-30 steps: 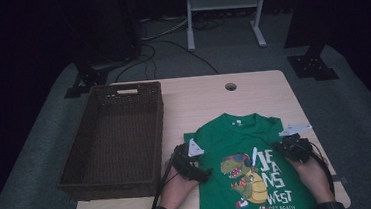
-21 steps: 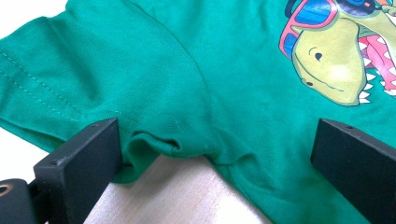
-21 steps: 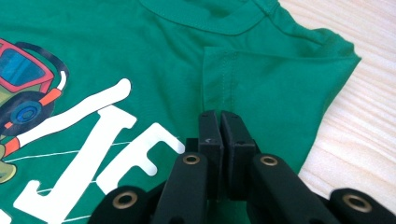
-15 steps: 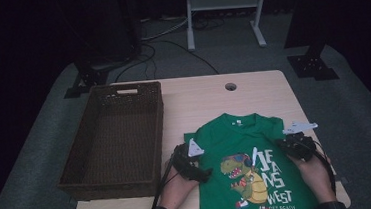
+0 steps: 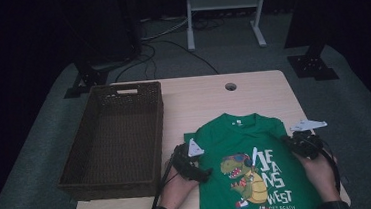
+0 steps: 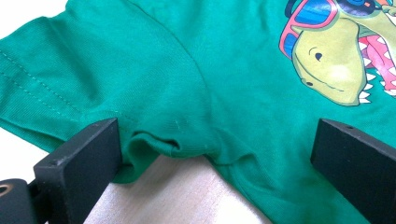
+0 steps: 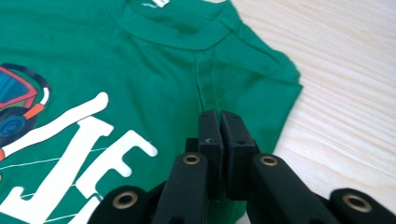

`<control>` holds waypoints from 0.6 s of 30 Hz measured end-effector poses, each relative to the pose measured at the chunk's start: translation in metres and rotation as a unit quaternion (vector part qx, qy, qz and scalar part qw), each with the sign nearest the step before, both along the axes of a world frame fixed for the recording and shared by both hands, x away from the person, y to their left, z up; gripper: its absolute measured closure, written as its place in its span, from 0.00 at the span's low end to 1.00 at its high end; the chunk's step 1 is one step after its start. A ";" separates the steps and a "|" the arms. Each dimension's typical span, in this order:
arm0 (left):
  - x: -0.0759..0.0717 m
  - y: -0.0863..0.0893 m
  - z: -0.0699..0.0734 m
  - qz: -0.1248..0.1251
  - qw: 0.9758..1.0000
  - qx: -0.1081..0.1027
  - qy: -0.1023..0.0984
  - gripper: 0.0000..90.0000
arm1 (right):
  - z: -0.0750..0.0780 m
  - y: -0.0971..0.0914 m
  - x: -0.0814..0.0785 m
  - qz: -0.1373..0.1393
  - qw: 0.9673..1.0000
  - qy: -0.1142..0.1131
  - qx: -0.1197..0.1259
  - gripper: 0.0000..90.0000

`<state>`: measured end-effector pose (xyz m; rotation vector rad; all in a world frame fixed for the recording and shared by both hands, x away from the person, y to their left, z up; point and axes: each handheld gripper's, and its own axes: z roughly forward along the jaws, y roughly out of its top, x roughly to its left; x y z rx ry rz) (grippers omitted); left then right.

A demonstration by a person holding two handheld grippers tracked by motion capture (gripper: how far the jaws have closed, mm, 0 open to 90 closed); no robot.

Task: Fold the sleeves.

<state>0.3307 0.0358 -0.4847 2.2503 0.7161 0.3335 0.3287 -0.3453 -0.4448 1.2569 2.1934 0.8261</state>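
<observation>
The green T-shirt (image 5: pixel 251 167) beside the wicker basket (image 5: pixel 113 140) looks light and limp, best pinched at its sleeve seams: left gripper (image 6: pixel 212 149) spread wide astride the armpit fold, right gripper (image 7: pixel 220 123) pressed together, whether on cloth I cannot tell.

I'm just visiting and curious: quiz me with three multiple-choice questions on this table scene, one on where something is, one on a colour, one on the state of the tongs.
1. Where is the wicker basket relative to the T-shirt?
A. to its left
B. to its right
C. on top of it

2. What colour is the T-shirt?
A. red
B. green
C. white

3. How do the jaws of the left tongs stand?
A. pressed together
B. wide apart
C. clamped on the basket

Answers:
1 A, the high view shows the basket on the table's left half.
2 B, green cloth with a dinosaur print.
3 B, the left gripper view shows the jaws apart, with the sleeve's edge between them.
</observation>
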 end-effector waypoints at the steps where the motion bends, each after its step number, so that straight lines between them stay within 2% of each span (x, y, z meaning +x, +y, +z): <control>1: 0.000 0.000 0.000 0.000 1.000 0.000 0.000 0.01 | 0.001 -0.001 0.000 -0.002 1.000 -0.001 0.001 0.98; 18: 0.000 0.000 0.000 0.000 1.000 0.000 0.000 0.01 | 0.003 -0.023 -0.001 -0.030 0.999 -0.009 0.011 0.98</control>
